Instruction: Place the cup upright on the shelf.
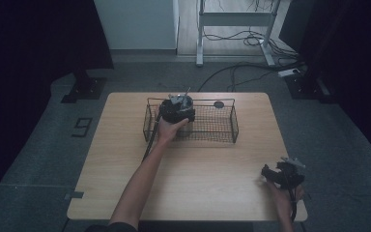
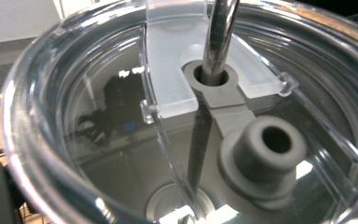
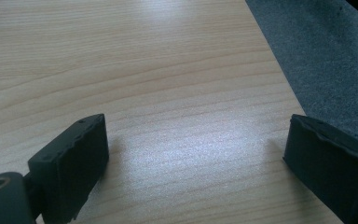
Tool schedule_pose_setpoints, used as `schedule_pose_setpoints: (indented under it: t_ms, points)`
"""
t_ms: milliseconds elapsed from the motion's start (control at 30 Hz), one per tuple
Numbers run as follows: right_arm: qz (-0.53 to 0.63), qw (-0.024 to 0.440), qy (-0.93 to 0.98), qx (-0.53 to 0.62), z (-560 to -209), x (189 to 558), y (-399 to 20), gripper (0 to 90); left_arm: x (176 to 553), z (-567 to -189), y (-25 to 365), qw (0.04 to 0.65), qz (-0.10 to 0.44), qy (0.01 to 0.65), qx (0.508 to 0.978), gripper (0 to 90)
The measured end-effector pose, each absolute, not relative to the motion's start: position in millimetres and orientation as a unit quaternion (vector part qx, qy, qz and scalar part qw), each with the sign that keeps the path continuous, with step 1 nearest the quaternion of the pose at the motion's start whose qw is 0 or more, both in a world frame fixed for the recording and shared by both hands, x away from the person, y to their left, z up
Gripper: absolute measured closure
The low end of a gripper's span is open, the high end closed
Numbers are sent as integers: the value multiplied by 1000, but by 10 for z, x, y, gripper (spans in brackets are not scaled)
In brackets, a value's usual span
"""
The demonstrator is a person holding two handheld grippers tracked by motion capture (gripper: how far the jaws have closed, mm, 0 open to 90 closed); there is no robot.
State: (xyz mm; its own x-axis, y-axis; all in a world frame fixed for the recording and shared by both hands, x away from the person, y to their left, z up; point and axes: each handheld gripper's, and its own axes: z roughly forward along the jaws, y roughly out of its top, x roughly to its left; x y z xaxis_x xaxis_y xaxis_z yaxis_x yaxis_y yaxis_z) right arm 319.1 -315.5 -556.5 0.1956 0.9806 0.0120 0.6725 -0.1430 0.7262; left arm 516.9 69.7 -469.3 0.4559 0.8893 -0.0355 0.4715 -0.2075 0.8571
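A clear tumbler lid [image 2: 121,116], with grey stopper [image 2: 261,154] and metal straw [image 2: 219,37], is seen directly beneath the left gripper [image 1: 176,110], over the wire basket [image 1: 222,133]; jaw state cannot be told. The right gripper [image 3: 191,154] is held wide above the table [image 3: 144,56].

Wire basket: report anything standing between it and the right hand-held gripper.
Nothing visible does. Bare table lies between the open right hand-held gripper and the wire basket. The left hand-held gripper is at the basket's left end, off that path.
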Motion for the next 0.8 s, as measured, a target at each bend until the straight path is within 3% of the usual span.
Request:
schedule_pose_setpoints:
  t_ms: [367, 800]
  points:
    - [255, 302, 580, 712, -5564, 3188, -3153, 64, 5097, -4704, 670, 402, 250, 467, 747, 0]
    - [255, 302, 580, 712, -5564, 3188, -3154, 65, 4942, -4435, 778, 422, 259, 479, 725, 0]
